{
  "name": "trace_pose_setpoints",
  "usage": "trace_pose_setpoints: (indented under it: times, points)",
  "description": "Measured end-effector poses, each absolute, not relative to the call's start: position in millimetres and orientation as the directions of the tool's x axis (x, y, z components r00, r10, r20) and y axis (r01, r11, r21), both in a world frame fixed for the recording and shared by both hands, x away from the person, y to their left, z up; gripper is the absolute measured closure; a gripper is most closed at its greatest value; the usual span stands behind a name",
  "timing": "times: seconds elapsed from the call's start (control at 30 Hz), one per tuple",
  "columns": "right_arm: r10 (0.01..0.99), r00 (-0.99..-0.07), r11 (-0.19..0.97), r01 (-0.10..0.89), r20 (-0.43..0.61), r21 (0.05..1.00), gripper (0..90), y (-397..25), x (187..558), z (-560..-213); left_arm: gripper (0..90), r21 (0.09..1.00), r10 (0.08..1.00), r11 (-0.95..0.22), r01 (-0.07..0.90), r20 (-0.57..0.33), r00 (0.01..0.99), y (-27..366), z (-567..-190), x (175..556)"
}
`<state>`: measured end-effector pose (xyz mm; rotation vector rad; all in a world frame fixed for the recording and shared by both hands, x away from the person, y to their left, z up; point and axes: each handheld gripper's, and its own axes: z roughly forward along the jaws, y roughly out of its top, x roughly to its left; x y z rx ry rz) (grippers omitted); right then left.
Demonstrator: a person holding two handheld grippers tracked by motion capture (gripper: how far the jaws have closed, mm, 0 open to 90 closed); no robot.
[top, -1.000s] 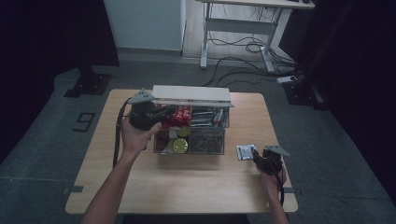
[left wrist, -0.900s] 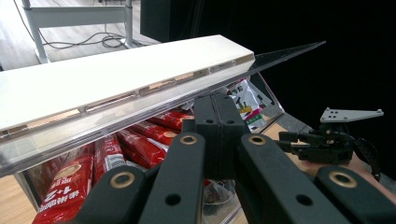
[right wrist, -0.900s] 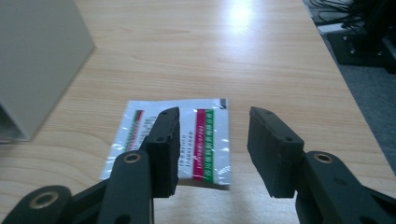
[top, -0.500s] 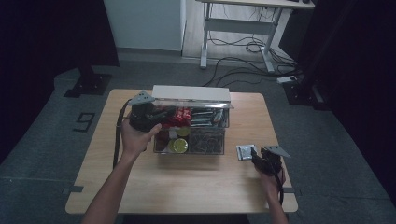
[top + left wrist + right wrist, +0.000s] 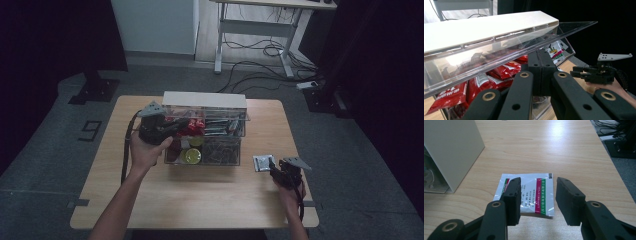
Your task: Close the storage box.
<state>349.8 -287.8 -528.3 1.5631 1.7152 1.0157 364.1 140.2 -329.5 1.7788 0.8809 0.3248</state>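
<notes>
A clear plastic organizer (image 5: pixel 220 131) with a white back stands mid-table. Its upper compartment holds red packets (image 5: pixel 499 72). My left gripper (image 5: pixel 181 123) is shut on the edge of the organizer's clear lid (image 5: pixel 506 47), holding it tilted up; in the left gripper view the jaws (image 5: pixel 541 56) meet on that edge. A silver sachet (image 5: pixel 261 162) with red and green stripes lies flat on the table to the right of the organizer. My right gripper (image 5: pixel 273 167) is open, its two jaws either side of the sachet's (image 5: pixel 530 192) near end, just over the table.
The lower compartment holds a yellow round object (image 5: pixel 191 156) and dark small items (image 5: pixel 220 149). The organizer's white side wall (image 5: pixel 449 152) stands left of the sachet. Bare wood table (image 5: pixel 200 200) stretches toward the person. Cables and a desk frame (image 5: pixel 260 45) stand beyond the table.
The right gripper has edged slightly toward the sachet. The left gripper and the raised lid have stayed where they were.
</notes>
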Motion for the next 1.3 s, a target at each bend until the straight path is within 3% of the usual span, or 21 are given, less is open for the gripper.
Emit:
trace_pose_setpoints:
  times: [1.3]
  points:
    - [0.989,-0.132,0.018,0.544,0.065,0.839,55.7,-286.3,350.7,-533.7,88.1,0.882,0.688,-0.146,0.449,-0.235,0.686,141.4,-361.5,355.3]
